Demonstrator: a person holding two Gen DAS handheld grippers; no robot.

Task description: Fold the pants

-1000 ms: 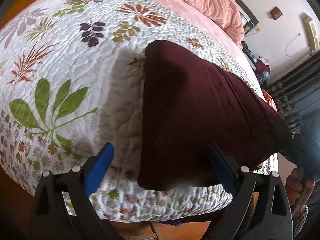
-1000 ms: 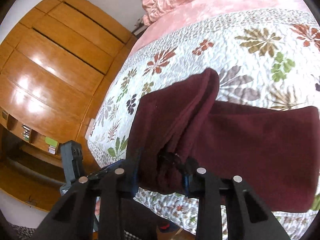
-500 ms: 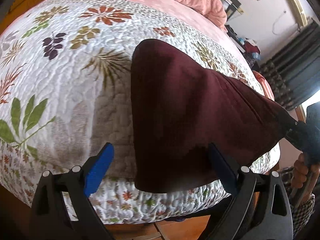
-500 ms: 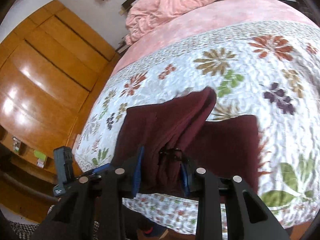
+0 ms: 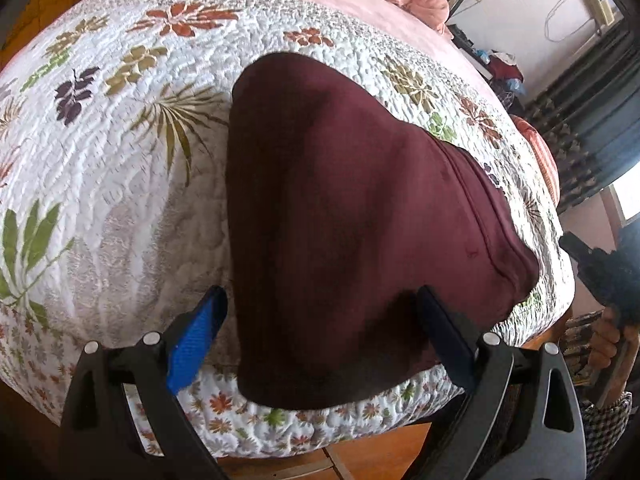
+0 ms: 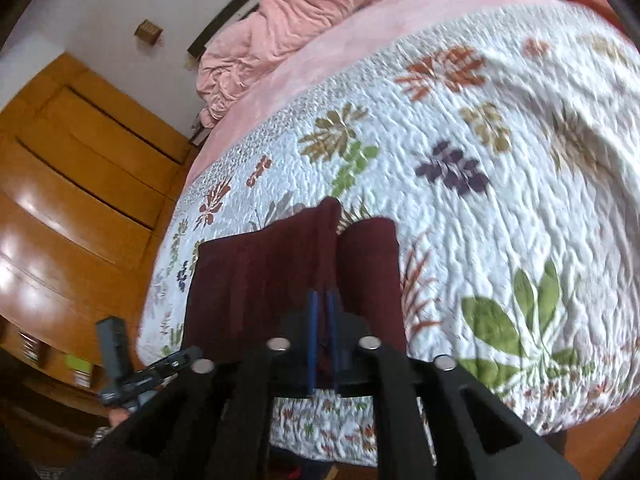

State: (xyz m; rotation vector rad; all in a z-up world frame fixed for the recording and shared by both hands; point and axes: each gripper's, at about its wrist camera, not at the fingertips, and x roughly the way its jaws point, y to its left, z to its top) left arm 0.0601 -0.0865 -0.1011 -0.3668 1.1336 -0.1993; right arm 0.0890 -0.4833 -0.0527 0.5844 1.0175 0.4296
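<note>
we're over the foot of the bed (image 5: 120,184) here, and the maroon pants (image 5: 344,216) lie folded on the floral quilt (image 6: 500,208), filling the middle of the left wrist view and hanging slightly over the lower edge. our left gripper (image 5: 320,344) stands wide open, jaws straddling the near hem, blue pad at lower left clear of the cloth and the right pad just at its edge, nothing pinched. we'd say it's spread like that to take the thick fold in one bite. our right gripper (image 6: 322,336) has just been closing, jaws now almost together at the centre bottom of its view; whether a thin edge of cloth sits between them we cannot tell. a hand (image 5: 608,344) grips its handle at the far right.
</note>
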